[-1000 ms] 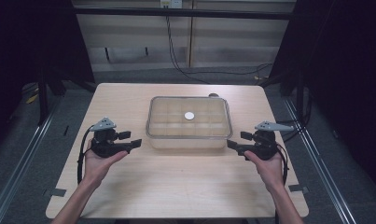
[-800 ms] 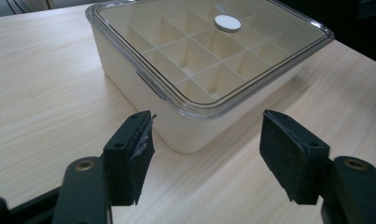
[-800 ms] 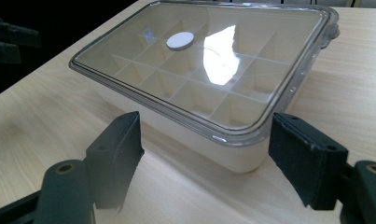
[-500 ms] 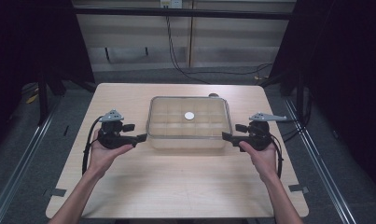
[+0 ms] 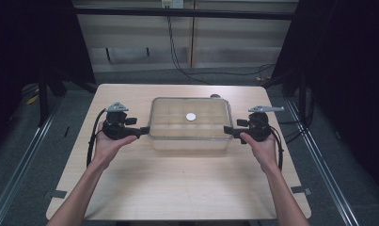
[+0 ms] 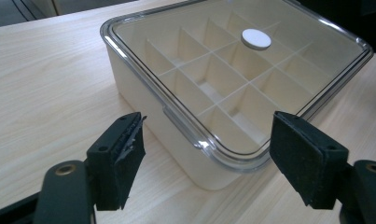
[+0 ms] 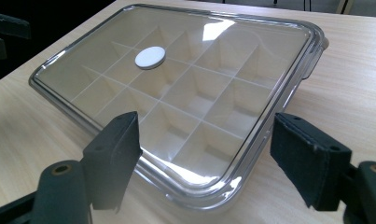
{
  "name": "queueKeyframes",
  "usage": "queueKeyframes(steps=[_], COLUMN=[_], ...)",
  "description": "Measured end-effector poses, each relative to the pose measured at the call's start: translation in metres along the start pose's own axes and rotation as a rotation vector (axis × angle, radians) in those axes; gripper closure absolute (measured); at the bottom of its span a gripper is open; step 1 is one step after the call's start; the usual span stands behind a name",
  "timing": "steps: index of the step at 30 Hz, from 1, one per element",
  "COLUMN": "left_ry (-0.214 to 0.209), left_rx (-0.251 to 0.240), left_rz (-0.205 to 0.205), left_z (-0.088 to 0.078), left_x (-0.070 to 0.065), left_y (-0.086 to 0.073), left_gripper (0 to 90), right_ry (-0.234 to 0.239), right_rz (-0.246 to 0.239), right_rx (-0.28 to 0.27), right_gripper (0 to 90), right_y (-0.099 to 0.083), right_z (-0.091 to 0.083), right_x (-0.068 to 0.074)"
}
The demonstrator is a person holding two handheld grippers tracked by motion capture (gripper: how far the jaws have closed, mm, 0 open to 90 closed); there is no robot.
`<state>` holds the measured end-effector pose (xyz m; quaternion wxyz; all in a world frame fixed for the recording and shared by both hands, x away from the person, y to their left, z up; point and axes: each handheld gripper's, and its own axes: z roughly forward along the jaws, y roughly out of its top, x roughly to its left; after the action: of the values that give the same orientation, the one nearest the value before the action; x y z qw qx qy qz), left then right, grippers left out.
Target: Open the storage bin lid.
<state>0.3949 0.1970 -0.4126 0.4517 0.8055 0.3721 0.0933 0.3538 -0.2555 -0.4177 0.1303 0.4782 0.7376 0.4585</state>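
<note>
Box [image 5: 189, 123] of pale plastic sits between the two grippers on the wooden table [image 5: 177, 188], its long axis running from one gripper to the other, across the table's width. A clear lid [image 6: 241, 60] covers it, with a small white round disc [image 5: 191, 117] on top near the middle; through the lid a grid of dividers shows in both gripper views.

The left gripper [image 5: 141, 132] points toward the box's left short end, jaws spread wide with nothing between the pads. In the left gripper view the near corner of the box lies just ahead of and between the jaws, the lid's rim not touched by either pad. The right gripper [image 5: 228, 131] faces the opposite short end, likewise spread wide and holding nothing; in the right gripper view a rounded corner of the lid sits just ahead, between its jaws. Whether either jaw tip touches the box wall cannot be told from the high view.

Behind each gripper, toward the table's side edges, a strip of bare wood lies open. Nearer the person, a broad stretch of bare tabletop extends to the front edge. Beyond the box, a narrower band runs to the far edge.
</note>
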Motion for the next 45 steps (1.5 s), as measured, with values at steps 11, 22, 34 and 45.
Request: queueKeyframes(steps=[11, 22, 34, 45], left_ry=[0.029, -0.006, -0.031, -0.035], left_rx=[0.017, 0.027, 0.068, 0.089], left_rz=[-0.011, -0.028, -0.050, -0.076], left_z=[0.016, 0.029, 0.047, 0.058], left_x=[0.005, 0.006, 0.008, 0.012], left_y=[0.012, 0.012, 0.008, 0.004], left_gripper=[22.7, 21.4, 19.5, 18.9], right_ry=[-0.017, -0.041, -0.075, -0.018], right_rz=[0.004, 0.024, 0.032, 0.074], right_rx=[0.045, 0.091, 0.127, 0.152], right_gripper=[19.5, 20.1, 24.1, 16.5], right_y=[0.013, 0.012, 0.010, 0.010], right_z=[0.016, 0.031, 0.046, 0.058], right_x=[-0.007, -0.019, -0.024, -0.023])
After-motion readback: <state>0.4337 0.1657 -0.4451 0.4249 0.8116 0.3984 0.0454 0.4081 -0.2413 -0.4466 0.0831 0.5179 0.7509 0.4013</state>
